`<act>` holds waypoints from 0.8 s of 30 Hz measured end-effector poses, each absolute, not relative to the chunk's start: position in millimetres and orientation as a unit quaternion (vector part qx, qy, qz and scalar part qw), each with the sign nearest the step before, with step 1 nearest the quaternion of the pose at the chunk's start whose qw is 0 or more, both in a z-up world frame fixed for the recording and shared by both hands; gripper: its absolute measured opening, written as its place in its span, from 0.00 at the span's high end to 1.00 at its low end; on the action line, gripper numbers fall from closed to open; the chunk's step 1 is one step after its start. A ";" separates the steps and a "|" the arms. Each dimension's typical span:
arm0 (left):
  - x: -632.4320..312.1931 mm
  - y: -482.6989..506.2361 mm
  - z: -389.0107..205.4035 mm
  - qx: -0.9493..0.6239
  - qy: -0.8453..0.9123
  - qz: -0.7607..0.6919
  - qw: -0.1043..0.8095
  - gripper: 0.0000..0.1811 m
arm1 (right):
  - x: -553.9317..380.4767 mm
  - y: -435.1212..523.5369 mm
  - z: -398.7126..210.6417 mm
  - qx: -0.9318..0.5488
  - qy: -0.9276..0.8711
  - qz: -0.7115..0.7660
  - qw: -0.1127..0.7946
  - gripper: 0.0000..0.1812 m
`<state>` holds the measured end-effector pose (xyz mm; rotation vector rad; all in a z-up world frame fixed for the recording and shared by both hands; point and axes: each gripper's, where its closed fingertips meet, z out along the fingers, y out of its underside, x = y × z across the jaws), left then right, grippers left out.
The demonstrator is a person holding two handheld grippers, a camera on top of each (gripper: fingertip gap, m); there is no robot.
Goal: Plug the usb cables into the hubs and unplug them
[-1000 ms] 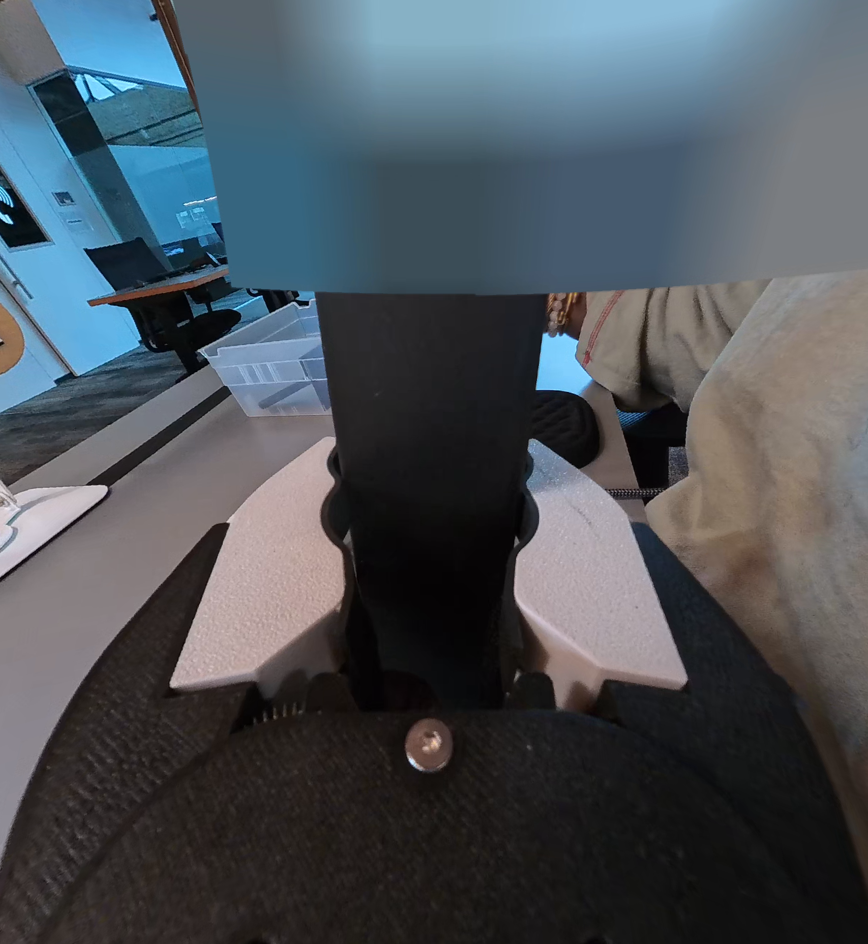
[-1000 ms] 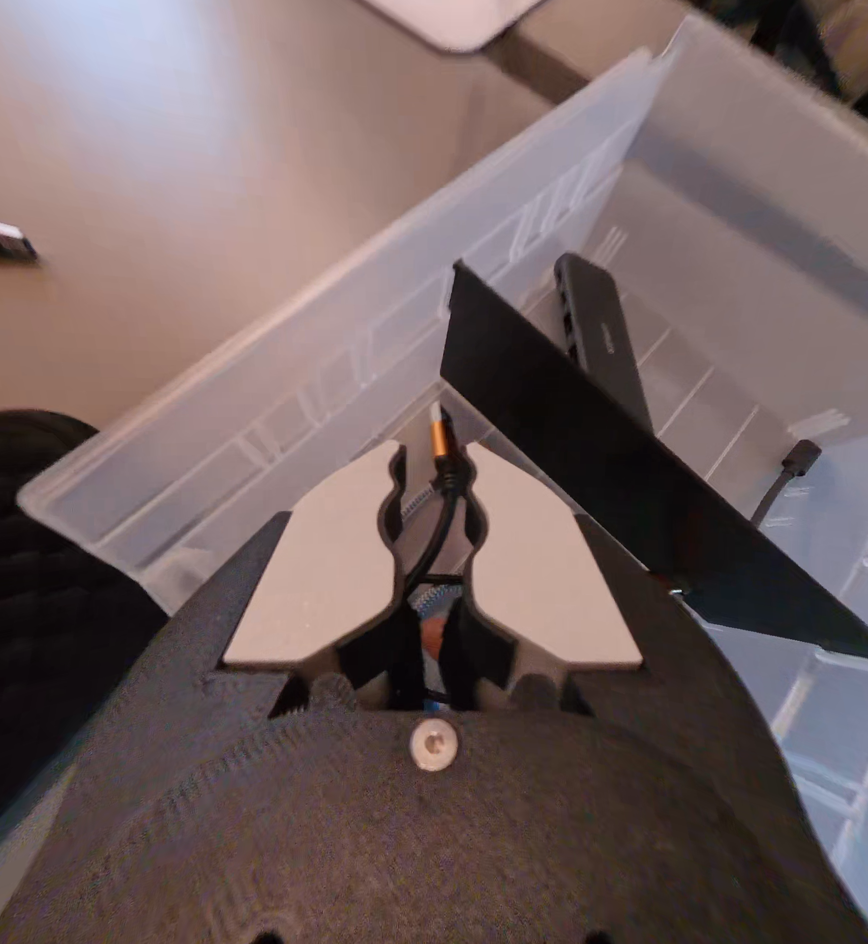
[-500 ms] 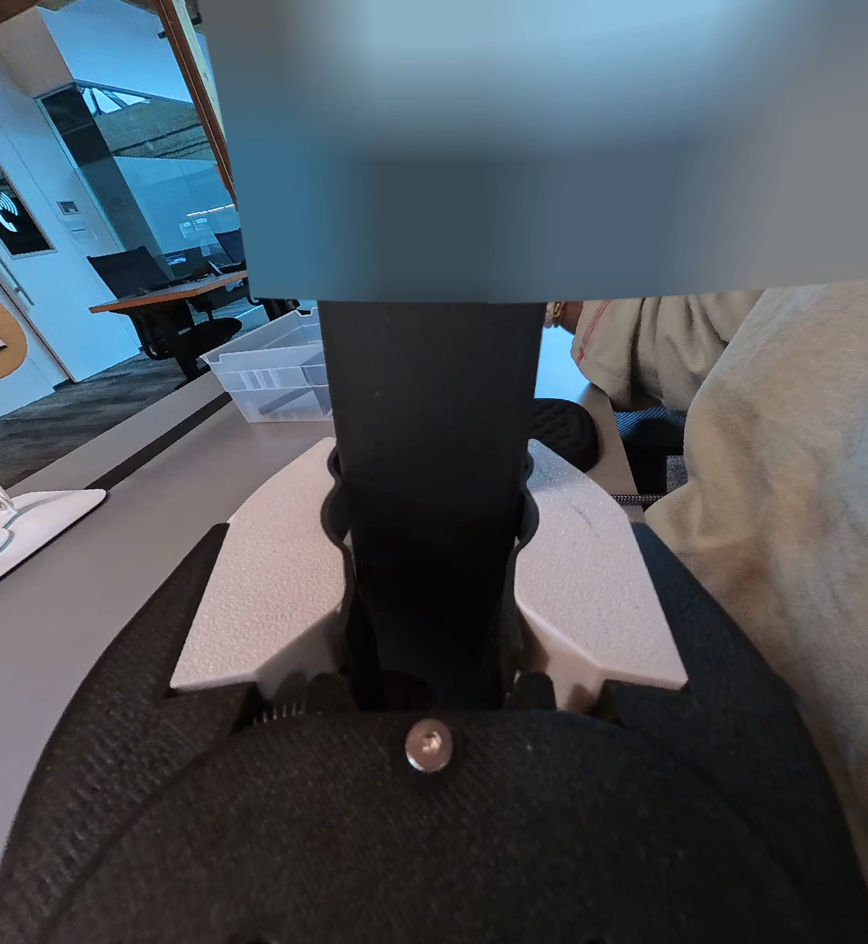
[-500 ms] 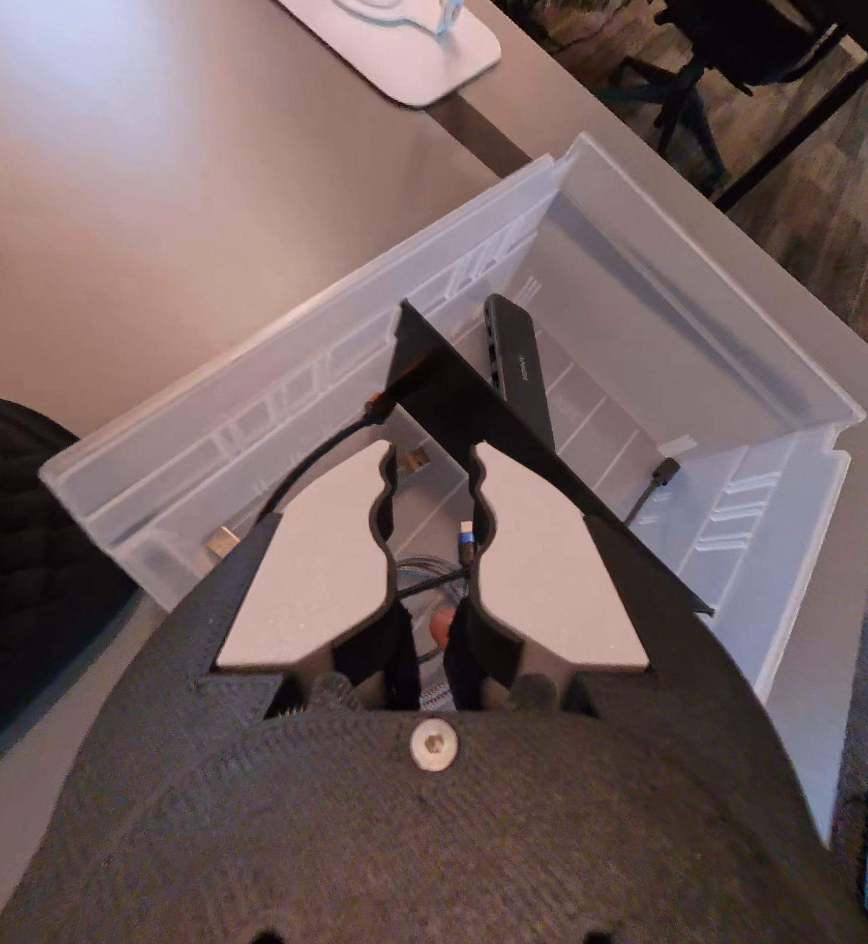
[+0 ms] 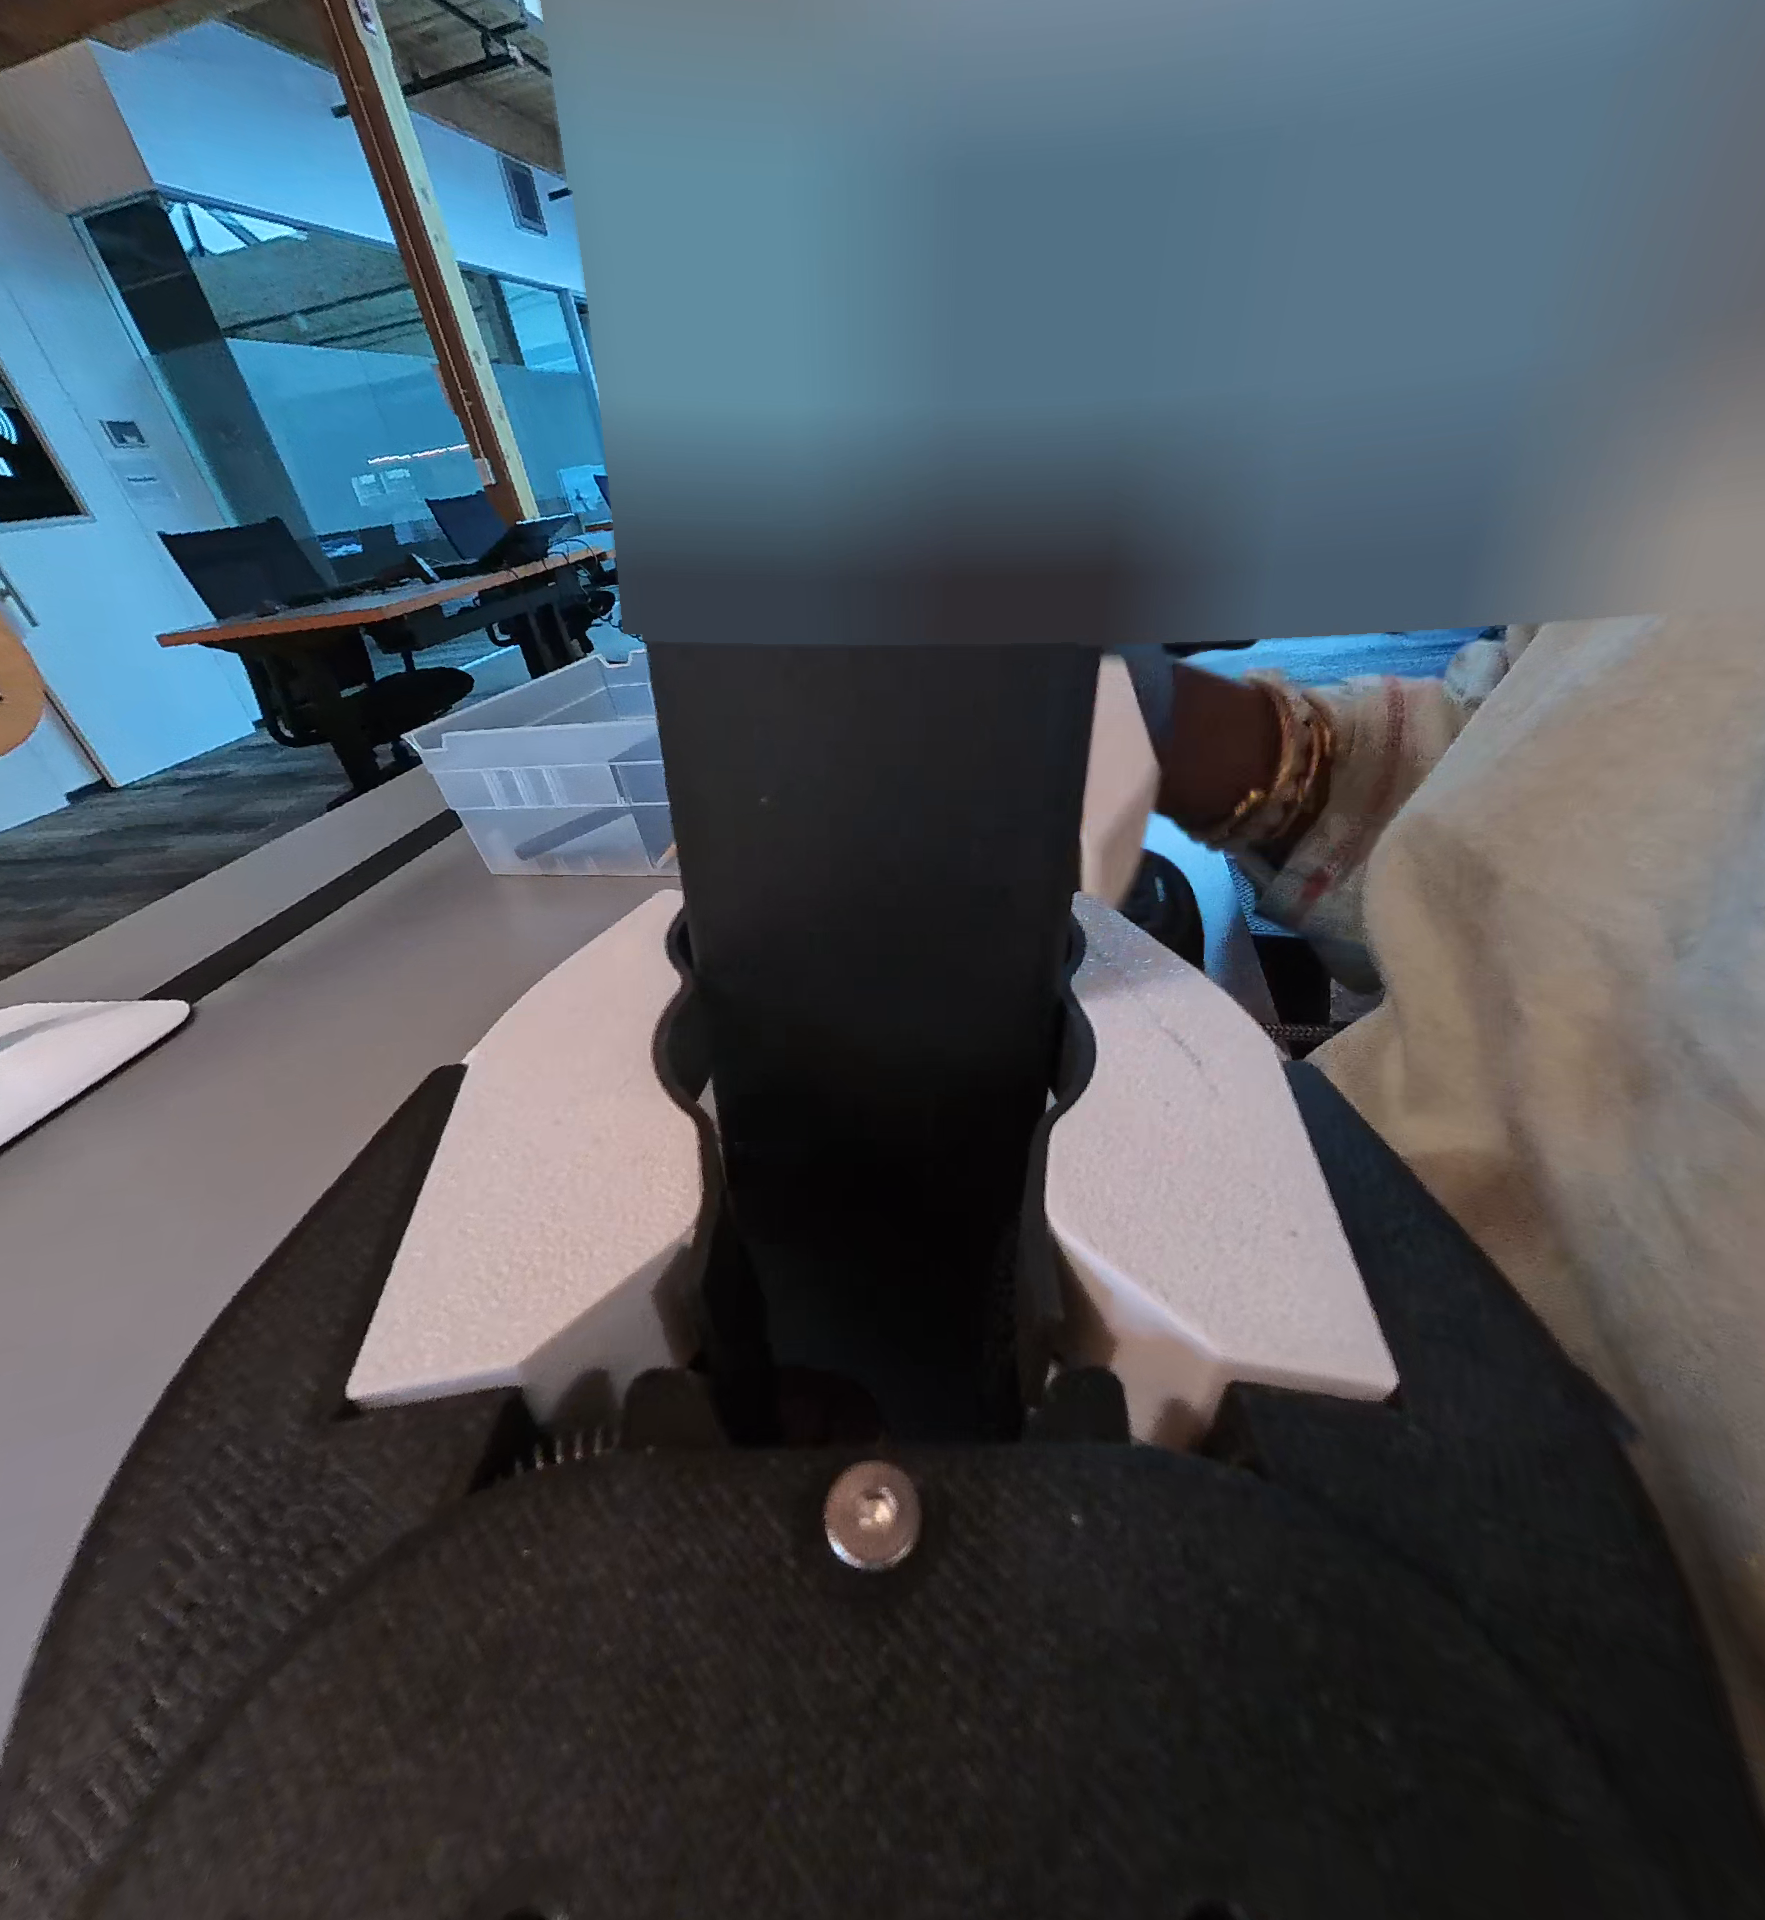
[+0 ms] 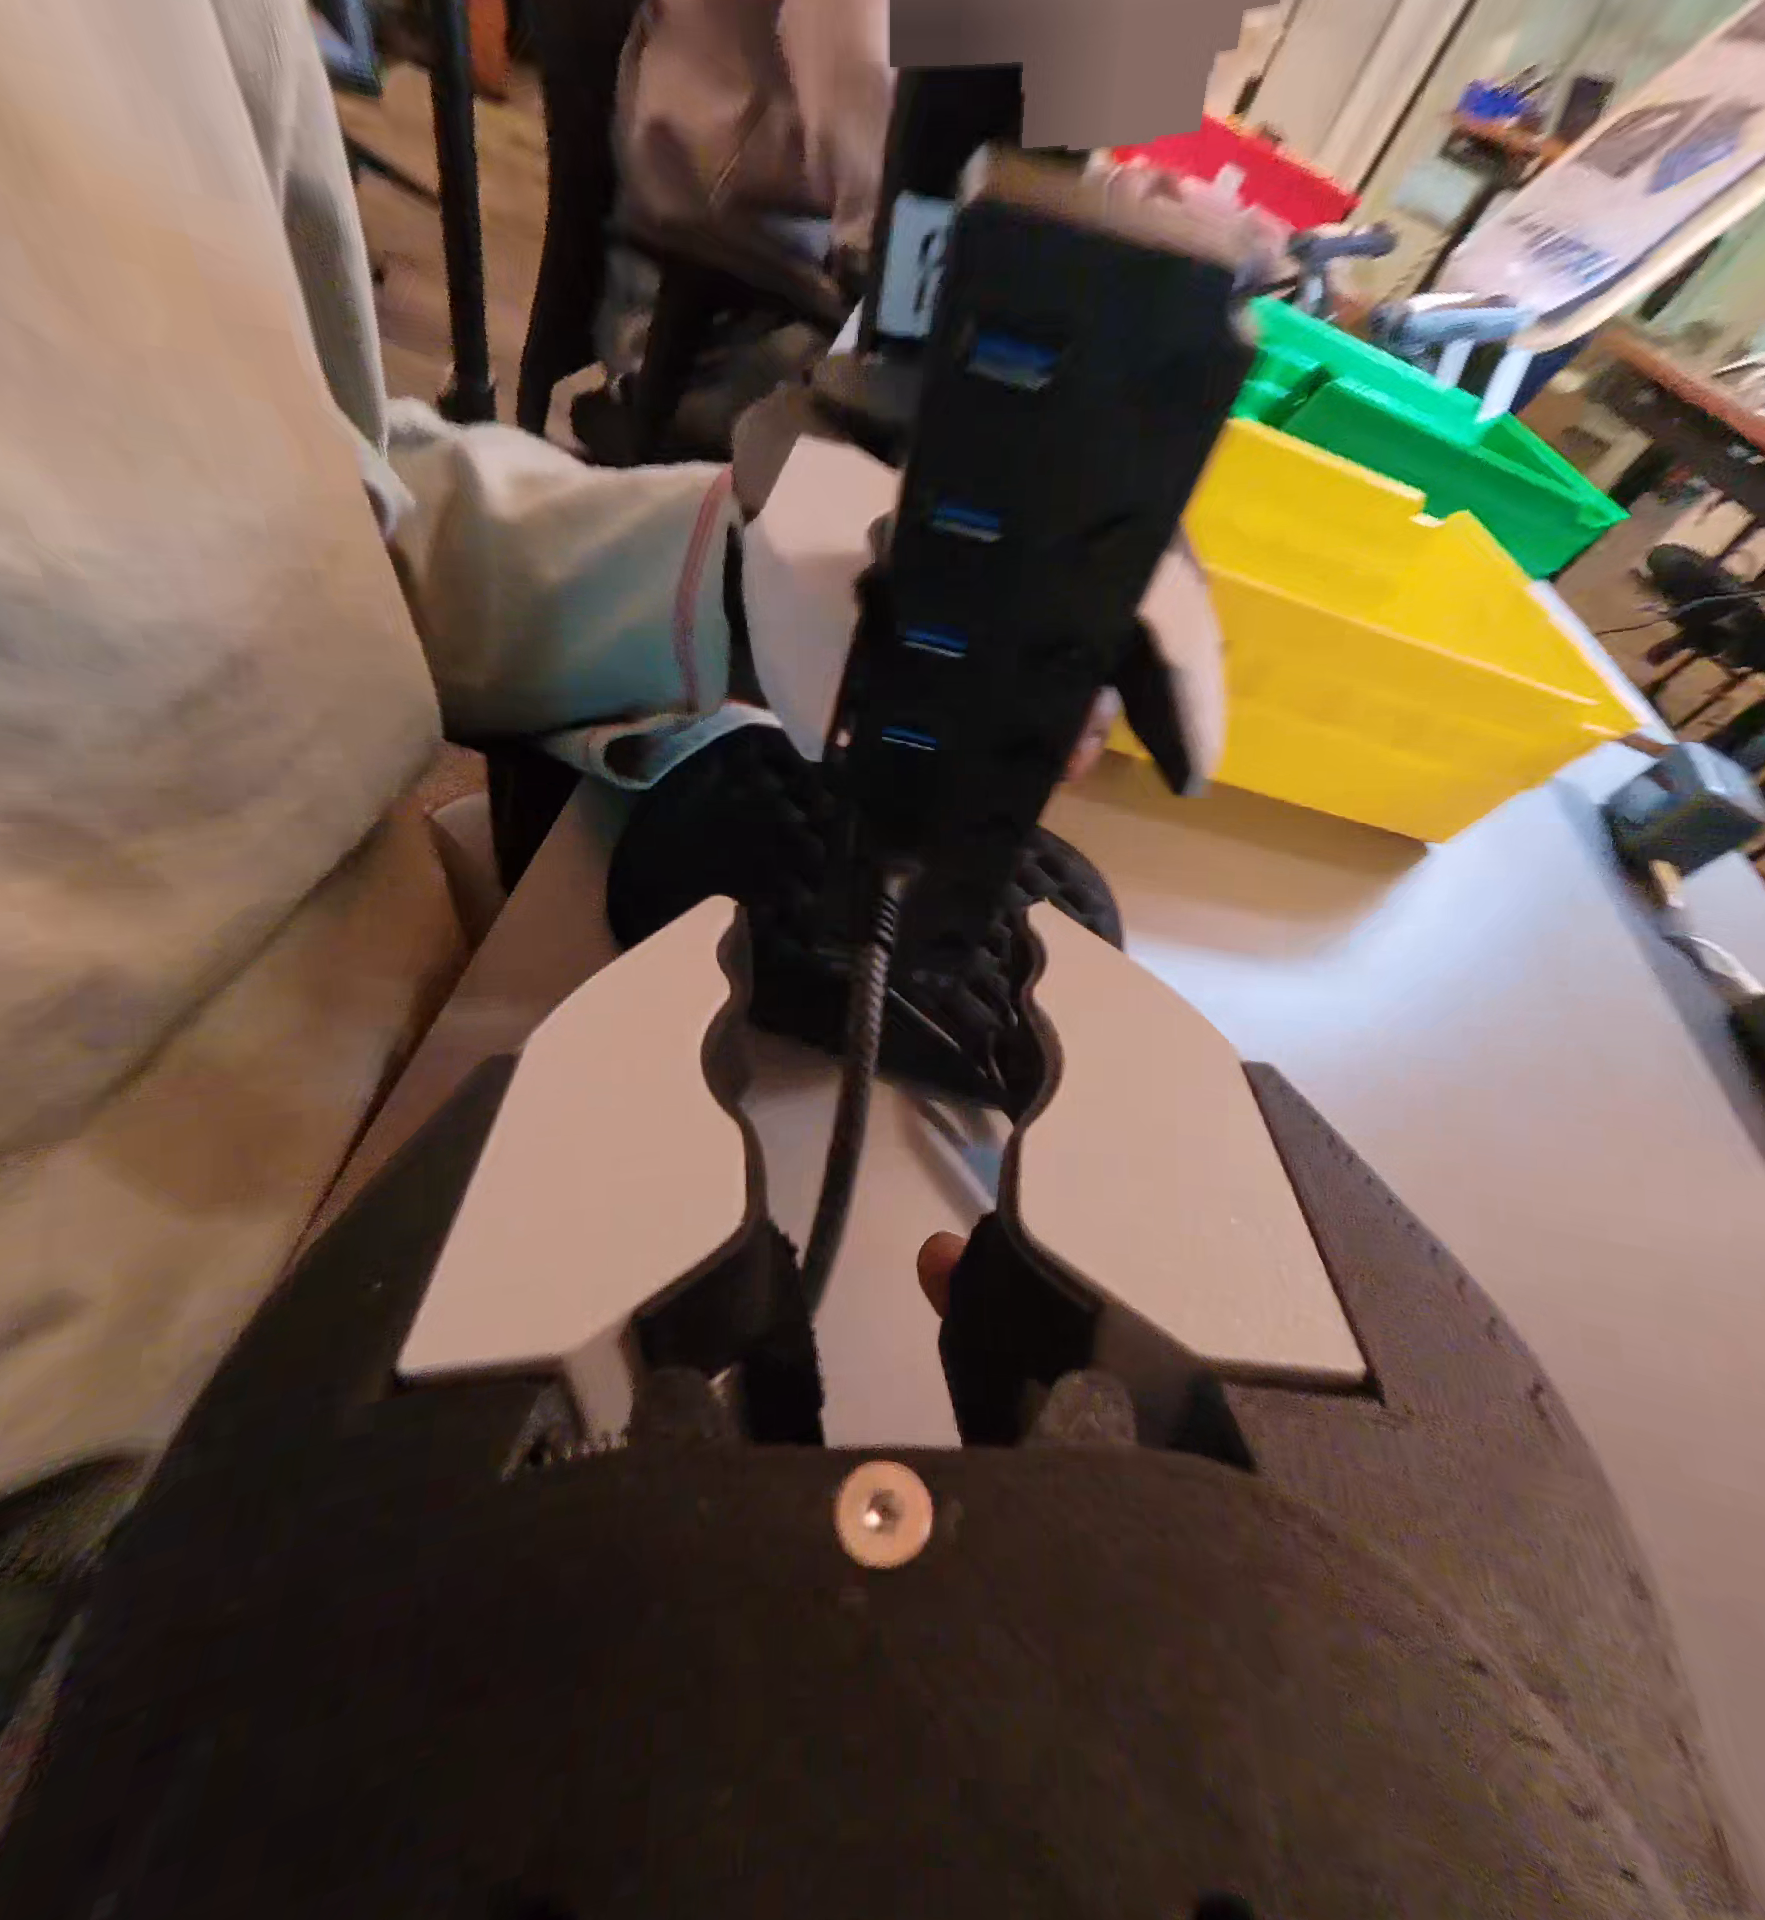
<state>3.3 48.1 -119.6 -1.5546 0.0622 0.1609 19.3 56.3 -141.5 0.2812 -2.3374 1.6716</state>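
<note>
the right gripper [image 6: 883, 997] has swung away from the clear bin [image 5: 556, 769], which it was looking down into half a second ago, and is now facing the left gripper [image 5: 873, 997] across the counter [image 6: 1429, 1039]. its fingers are spread, with nothing pinched; a thin black cable [image 6: 852, 1122] is only trailing through the gap between them.

the left gripper is hardly moving: it is pressing both sides of a black hub [image 5: 878, 935] and holding it upright above the counter, as it was before. seen from the right wrist, the hub [image 6: 1044, 540] is showing a row of blue ports along one face, with the cable hanging from its lower end.

the hub is looking stiff and light, so a squeeze on its flat sides should be holding it well. the cable is looking limp, so it is probably best taken by a rigid plug end, though no free plug is clearly showing here.

farther back, yellow and green bins [image 6: 1377, 644] are sitting on the counter.
</note>
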 end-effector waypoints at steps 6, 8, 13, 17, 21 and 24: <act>2.4 47.2 -120.1 -0.701 0.031 0.063 0.710 0.65 | 13.6 18.8 -163.4 0.101 -0.807 0.572 0.111 0.91; 3.1 46.5 -134.7 -0.730 0.040 0.047 0.681 0.57 | 15.1 21.9 -161.3 0.103 -0.803 0.579 0.096 0.91; 8.5 51.3 -167.6 -0.776 0.103 0.074 0.617 0.64 | 19.0 23.8 -162.9 0.113 -0.795 0.591 0.076 0.91; 5.4 50.6 -167.6 -0.775 0.095 0.075 0.620 0.65 | 16.3 23.4 -162.2 0.105 -0.796 0.589 0.088 0.91; 4.9 47.8 -168.7 -0.775 0.093 0.056 0.622 0.65 | 15.1 21.8 -163.2 0.081 -0.800 0.580 0.128 0.91; 6.9 52.1 -172.8 -0.787 0.099 0.057 0.606 0.65 | 17.0 27.8 -167.2 0.109 -0.813 0.559 0.118 0.91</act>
